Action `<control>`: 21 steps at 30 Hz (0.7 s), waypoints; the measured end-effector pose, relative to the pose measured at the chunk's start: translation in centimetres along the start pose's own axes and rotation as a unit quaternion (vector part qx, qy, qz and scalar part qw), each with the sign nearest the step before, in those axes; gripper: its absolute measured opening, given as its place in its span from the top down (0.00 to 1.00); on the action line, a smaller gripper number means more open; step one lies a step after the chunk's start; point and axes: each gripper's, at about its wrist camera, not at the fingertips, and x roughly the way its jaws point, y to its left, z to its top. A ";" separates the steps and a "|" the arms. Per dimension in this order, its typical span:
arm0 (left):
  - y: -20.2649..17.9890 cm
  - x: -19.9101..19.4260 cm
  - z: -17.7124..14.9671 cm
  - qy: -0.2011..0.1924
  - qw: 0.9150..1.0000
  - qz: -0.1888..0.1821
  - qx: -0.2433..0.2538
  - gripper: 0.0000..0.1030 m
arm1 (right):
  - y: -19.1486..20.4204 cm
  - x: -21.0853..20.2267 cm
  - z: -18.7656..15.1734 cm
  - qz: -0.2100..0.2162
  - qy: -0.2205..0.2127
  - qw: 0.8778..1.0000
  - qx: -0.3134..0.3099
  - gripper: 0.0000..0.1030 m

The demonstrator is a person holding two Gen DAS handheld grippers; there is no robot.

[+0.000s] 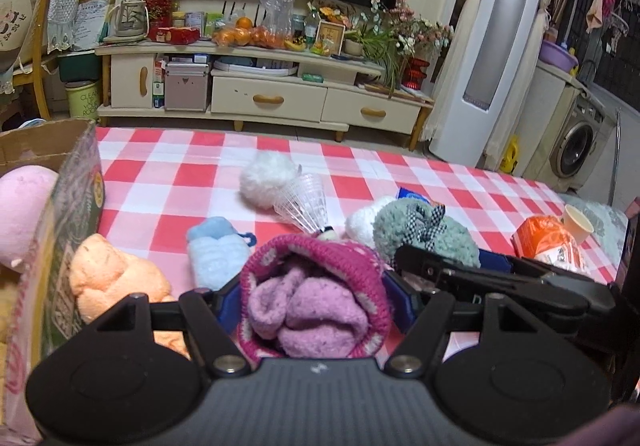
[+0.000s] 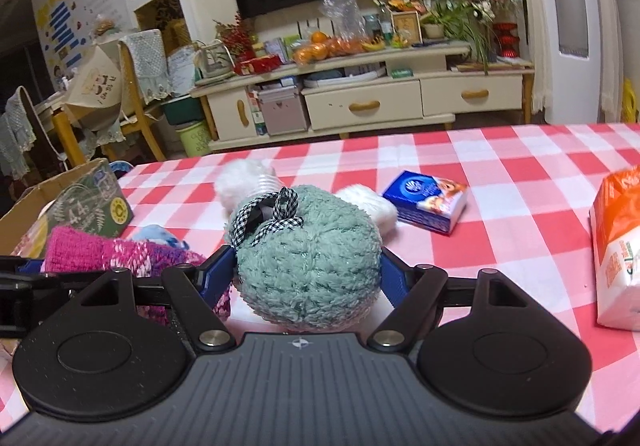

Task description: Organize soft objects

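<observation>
Two grippers are recorded over a red-and-white checked tablecloth [image 2: 500,181]: the left gripper [image 1: 314,296] is clamped on a magenta knitted hat [image 1: 320,266] with lilac fleece lining, and the right gripper [image 2: 308,272] is closed on a green fuzzy hat [image 2: 308,246] topped with a gingham bow. To the left of the left gripper a cardboard box [image 1: 76,181] is noted, with an orange plush [image 1: 116,278] touching its wall. Ahead of that gripper are listed a pale blue mitten [image 1: 218,250], a white pompom [image 1: 268,177] and a shuttlecock [image 1: 302,205]; a tissue pack [image 2: 426,201] is entered ahead of the right gripper, to its right.
</observation>
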 end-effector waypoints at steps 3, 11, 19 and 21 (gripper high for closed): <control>0.7 -0.7 0.2 -0.010 1.000 -0.001 -0.007 0.33 | 0.2 0.0 -0.1 0.004 -0.002 1.000 -0.007 0.09; 2.7 -2.9 0.9 -0.042 0.999 -0.004 -0.029 0.48 | 1.6 0.4 0.1 0.030 -0.004 0.999 -0.031 0.09; 4.8 -3.8 0.9 -0.053 0.997 0.000 -0.051 0.48 | 1.6 1.5 -0.3 0.019 0.006 0.999 -0.050 0.09; 5.2 -4.0 0.8 -0.056 0.997 0.005 -0.048 0.46 | 1.3 1.3 -0.1 0.014 0.004 0.999 -0.050 0.09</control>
